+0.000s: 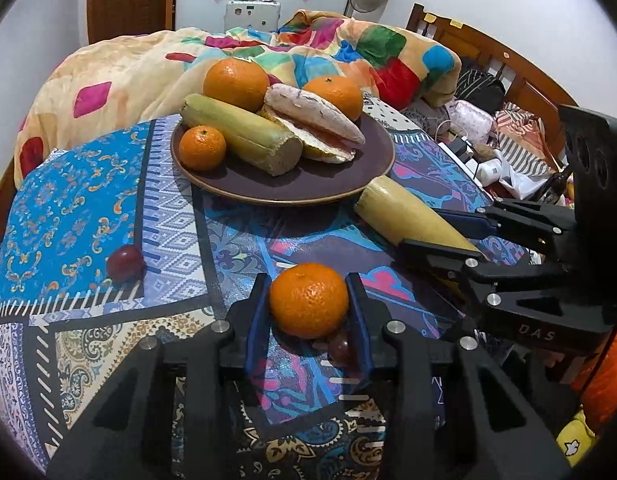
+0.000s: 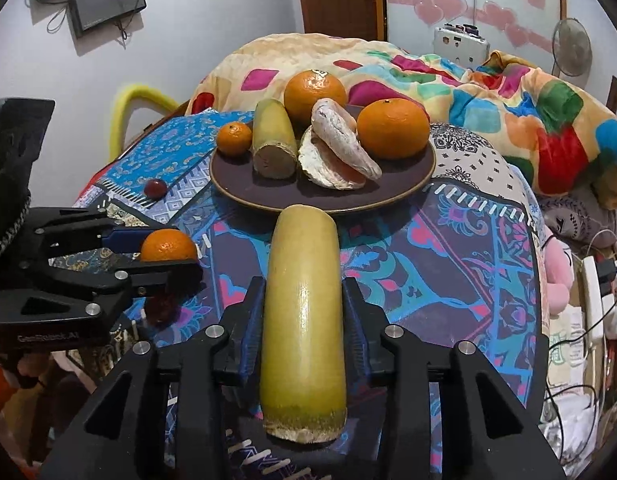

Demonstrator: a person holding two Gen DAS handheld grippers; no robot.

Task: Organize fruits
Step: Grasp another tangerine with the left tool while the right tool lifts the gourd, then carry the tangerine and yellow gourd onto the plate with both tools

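My left gripper (image 1: 308, 300) is shut on a small orange (image 1: 308, 300), held just above the patterned tablecloth; it also shows in the right wrist view (image 2: 168, 245). My right gripper (image 2: 303, 304) is shut on a long yellow-green stalk (image 2: 303, 320), whose tip points at the brown plate (image 2: 388, 196). The plate (image 1: 292, 188) holds two large oranges, one small orange (image 1: 201, 148), another yellow stalk (image 1: 244, 134) and pomelo pieces (image 1: 314, 114). A dark red fruit (image 1: 124, 263) lies on the cloth to the left. Another dark red fruit (image 1: 342, 346) lies under the held orange.
The round table (image 2: 468, 280) carries a bright patchwork cloth. A bed with a colourful quilt (image 2: 488, 92) stands behind it. Cables, a power strip (image 2: 592, 300) and clutter lie to the right of the table. A yellow chair back (image 2: 132, 104) stands at the left.
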